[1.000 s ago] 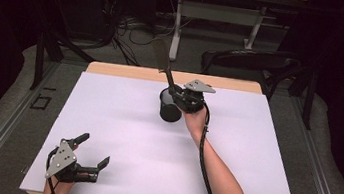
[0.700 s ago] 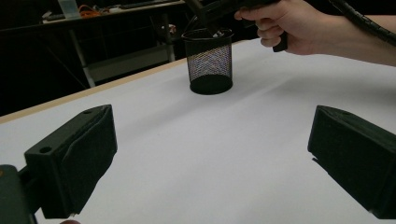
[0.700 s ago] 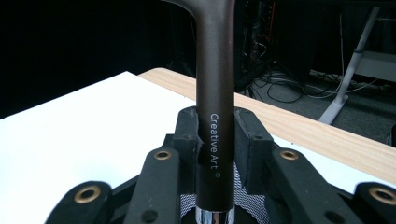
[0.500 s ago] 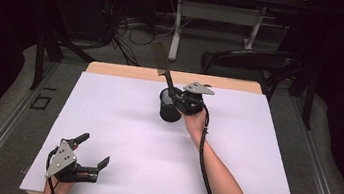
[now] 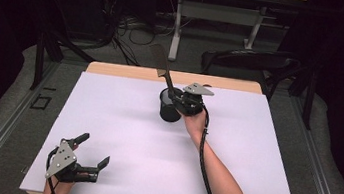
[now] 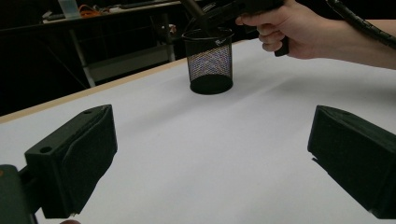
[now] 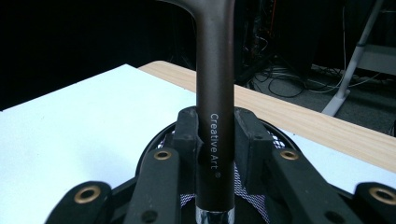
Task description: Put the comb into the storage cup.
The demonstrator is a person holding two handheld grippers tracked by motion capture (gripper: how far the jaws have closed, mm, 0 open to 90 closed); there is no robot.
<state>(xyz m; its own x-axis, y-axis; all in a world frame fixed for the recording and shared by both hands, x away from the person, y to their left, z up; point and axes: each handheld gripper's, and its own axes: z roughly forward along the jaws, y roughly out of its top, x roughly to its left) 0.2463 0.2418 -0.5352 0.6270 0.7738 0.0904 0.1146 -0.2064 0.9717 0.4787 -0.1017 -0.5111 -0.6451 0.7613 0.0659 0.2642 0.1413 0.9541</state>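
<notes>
While its two black jaws press against either side of a dark brown handle printed "Creative Art", the right gripper (image 5: 179,99) holds that tool, a spatula (image 5: 162,69), over the black mesh cup (image 5: 170,108). The handle's lower end dips into the cup's mouth, and the flat blade leans up and away toward the table's far wooden edge. The cup stands upright on the white table (image 5: 252,163), toward the far middle. Well apart, at the near left corner, the left gripper (image 5: 93,156) rests with jaws spread wide, nothing between them.
</notes>
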